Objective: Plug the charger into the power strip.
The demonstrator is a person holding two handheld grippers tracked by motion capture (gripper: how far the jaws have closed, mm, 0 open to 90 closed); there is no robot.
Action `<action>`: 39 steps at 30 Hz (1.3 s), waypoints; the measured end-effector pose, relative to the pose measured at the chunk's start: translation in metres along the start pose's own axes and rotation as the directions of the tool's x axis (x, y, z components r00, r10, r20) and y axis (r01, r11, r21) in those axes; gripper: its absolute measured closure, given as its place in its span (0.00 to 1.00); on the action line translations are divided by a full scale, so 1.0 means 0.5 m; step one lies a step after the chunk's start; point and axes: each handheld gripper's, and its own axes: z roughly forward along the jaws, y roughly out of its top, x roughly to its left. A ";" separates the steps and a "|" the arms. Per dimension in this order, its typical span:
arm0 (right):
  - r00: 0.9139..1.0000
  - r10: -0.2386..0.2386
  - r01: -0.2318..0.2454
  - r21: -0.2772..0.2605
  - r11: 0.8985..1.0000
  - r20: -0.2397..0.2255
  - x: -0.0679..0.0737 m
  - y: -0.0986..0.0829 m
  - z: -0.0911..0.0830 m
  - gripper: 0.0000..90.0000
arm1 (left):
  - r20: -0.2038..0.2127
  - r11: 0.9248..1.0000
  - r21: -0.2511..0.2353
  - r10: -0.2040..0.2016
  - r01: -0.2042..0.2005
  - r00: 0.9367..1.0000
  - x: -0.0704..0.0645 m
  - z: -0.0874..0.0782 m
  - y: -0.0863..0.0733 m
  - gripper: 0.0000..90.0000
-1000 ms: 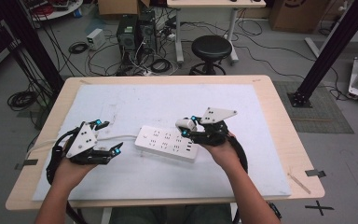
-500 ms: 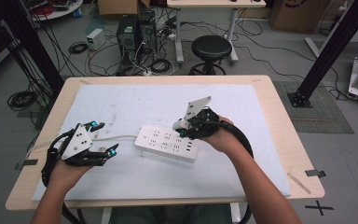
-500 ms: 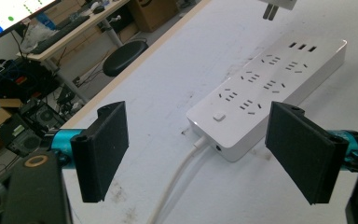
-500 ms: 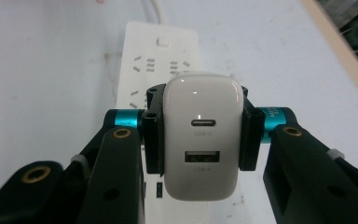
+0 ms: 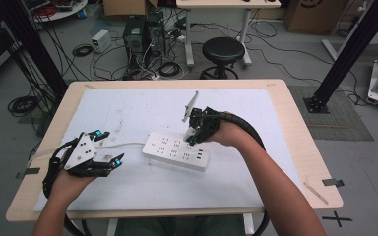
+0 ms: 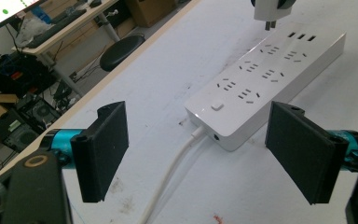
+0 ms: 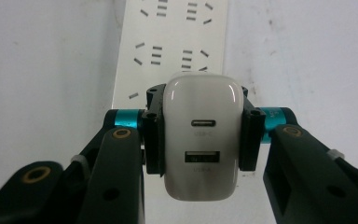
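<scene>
A wooden table [image 5: 295,128] carries a big white mat [image 5: 128,110] with scuff marks on it, and near the middle of the mat lies a white power strip [image 5: 176,151], set at a slant, its white cord [image 5: 123,144] running off toward the person's left. The right gripper [image 5: 193,133] hangs over the strip's far edge, tipped downward, with its jaws pinching a small white USB charger [image 7: 202,136] by the sides. From the right gripper view the charger's two ports face the camera, and the strip's sockets lie beneath it. In the left gripper view the charger's prongs point down, just above the strip and not touching it. The left gripper [image 5: 107,146] rests low on the mat, well apart from the strip's cord end, jaws spread wide and holding nothing.
</scene>
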 end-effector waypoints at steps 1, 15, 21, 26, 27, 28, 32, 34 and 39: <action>1.000 0.000 0.000 0.023 1.000 -0.009 -0.002 0.003 0.005 0.70 | 0.001 1.000 0.000 0.001 -0.001 1.000 0.001 0.000 -0.001 0.24; 0.999 0.005 0.002 0.125 0.992 -0.053 -0.016 0.022 0.050 0.70 | -0.001 1.000 -0.008 -0.029 0.029 1.000 0.004 0.001 -0.023 0.24; 0.998 0.013 -0.005 0.127 0.992 -0.058 -0.017 0.024 0.053 0.70 | -0.002 1.000 -0.004 -0.025 0.025 1.000 0.006 0.000 -0.026 0.24; 0.998 0.019 -0.010 0.144 0.990 -0.067 -0.016 0.028 0.054 0.70 | -0.001 1.000 -0.004 -0.029 0.029 1.000 0.005 0.001 -0.029 0.24; 0.998 0.016 -0.007 0.145 0.989 -0.066 -0.015 0.029 0.054 0.70 | -0.001 1.000 -0.003 -0.028 0.028 1.000 0.005 0.001 -0.029 0.24; 0.998 0.017 -0.007 0.150 0.989 -0.066 -0.015 0.029 0.054 0.70 | -0.001 1.000 -0.001 -0.026 0.026 1.000 0.005 0.001 -0.029 0.24; 0.998 0.018 -0.007 0.172 0.985 -0.063 -0.011 0.035 0.055 0.70 | -0.002 1.000 -0.005 -0.028 0.028 1.000 0.004 0.001 -0.029 0.24; 0.998 0.026 -0.013 0.194 0.981 -0.062 -0.008 0.040 0.060 0.70 | 0.000 1.000 -0.008 -0.029 0.029 1.000 0.003 0.001 -0.029 0.24; 0.997 0.044 -0.029 0.231 0.972 -0.058 -0.010 0.048 0.064 0.70 | 0.000 0.999 -0.006 -0.037 0.037 0.999 0.001 0.001 -0.035 0.24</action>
